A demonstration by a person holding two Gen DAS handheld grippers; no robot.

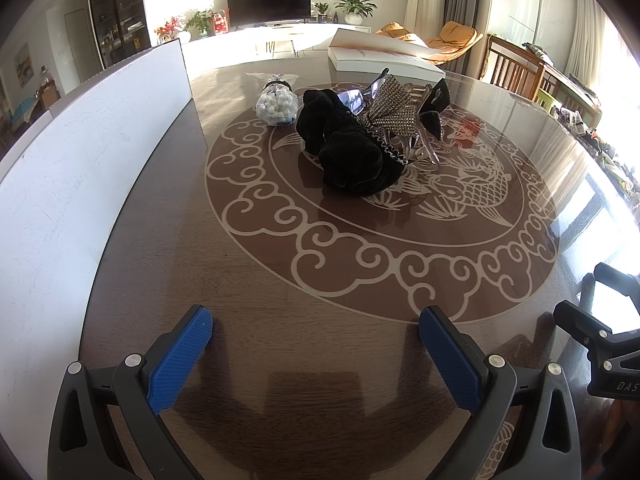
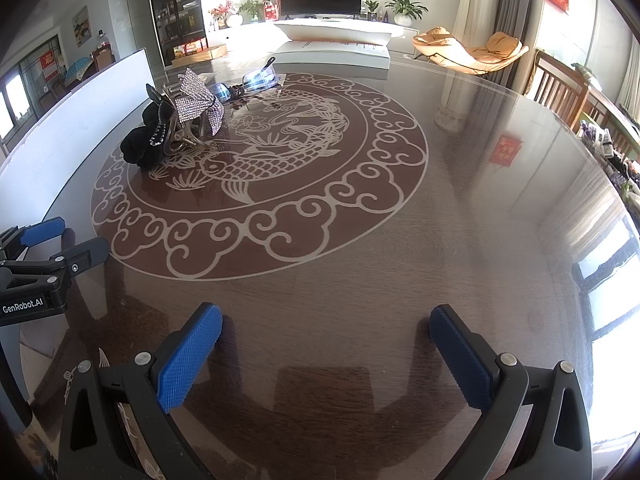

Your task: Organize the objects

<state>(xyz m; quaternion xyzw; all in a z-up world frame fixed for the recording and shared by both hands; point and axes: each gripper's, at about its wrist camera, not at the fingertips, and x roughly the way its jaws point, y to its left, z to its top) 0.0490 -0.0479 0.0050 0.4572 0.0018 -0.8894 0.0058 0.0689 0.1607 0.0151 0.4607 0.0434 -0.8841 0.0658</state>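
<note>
both grippers spread wide, empty: left gripper [image 1: 316,330], right gripper [image 2: 326,322] hover over table [image 2: 460,208]. left to right mid-table: bead bag [image 1: 278,106], black scrunchie [image 1: 348,152], rhinestone claw clip [image 1: 394,116], all bunched, touching.

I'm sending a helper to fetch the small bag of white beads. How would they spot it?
Start at the round brown table with the pale fish-and-cloud pattern, and find the heap of hair accessories near its middle. The bag of white beads lies on the heap's far left, beside the black velvet scrunchie. It alone is clear plastic, full of tiny white balls.
</note>
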